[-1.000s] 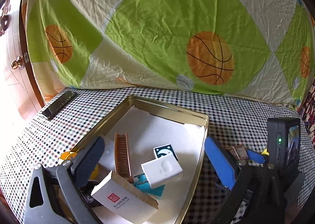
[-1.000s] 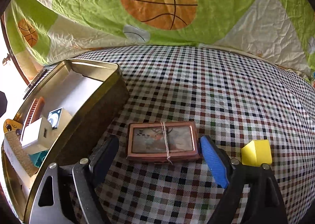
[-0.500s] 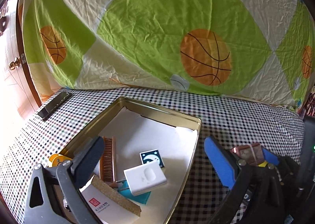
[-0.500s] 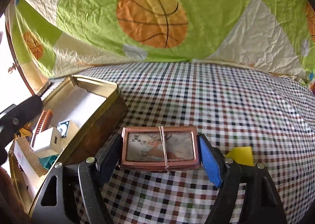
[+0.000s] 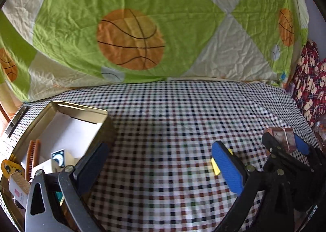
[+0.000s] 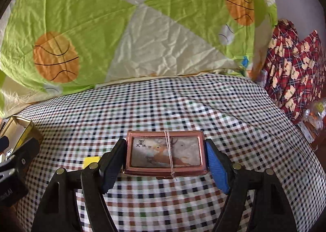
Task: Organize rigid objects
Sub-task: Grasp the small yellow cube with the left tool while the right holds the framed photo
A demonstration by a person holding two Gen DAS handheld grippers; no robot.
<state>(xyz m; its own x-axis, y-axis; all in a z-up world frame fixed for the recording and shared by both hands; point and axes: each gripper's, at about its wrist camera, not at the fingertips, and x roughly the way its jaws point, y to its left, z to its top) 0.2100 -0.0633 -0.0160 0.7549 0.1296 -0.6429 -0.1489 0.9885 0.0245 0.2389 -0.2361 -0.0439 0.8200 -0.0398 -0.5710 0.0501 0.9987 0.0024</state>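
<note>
A tin (image 5: pixel 61 107) sat at the left of the checked cloth (image 5: pixel 173 121), holding a comb (image 5: pixel 32 156), a card (image 5: pixel 58 157) and boxes. A small block (image 6: pixel 91 160) lay to its right. The case (image 6: pixel 165 154) appeared raised above the cloth, between the right gripper's (image 6: pixel 165 162) pads. A quilt (image 5: pixel 142 28) stood behind.

The right gripper (image 6: pixel 165 163) clamps a copper-coloured deer-picture case (image 6: pixel 165 154) by its two short ends, a thin white string wrapped across its middle. The case is above the checkered tablecloth (image 6: pixel 183 105). Left of the case lies a yellow block (image 6: pixel 90 160); farther left stands a gold tin's (image 6: pixel 24 128) corner.
</note>
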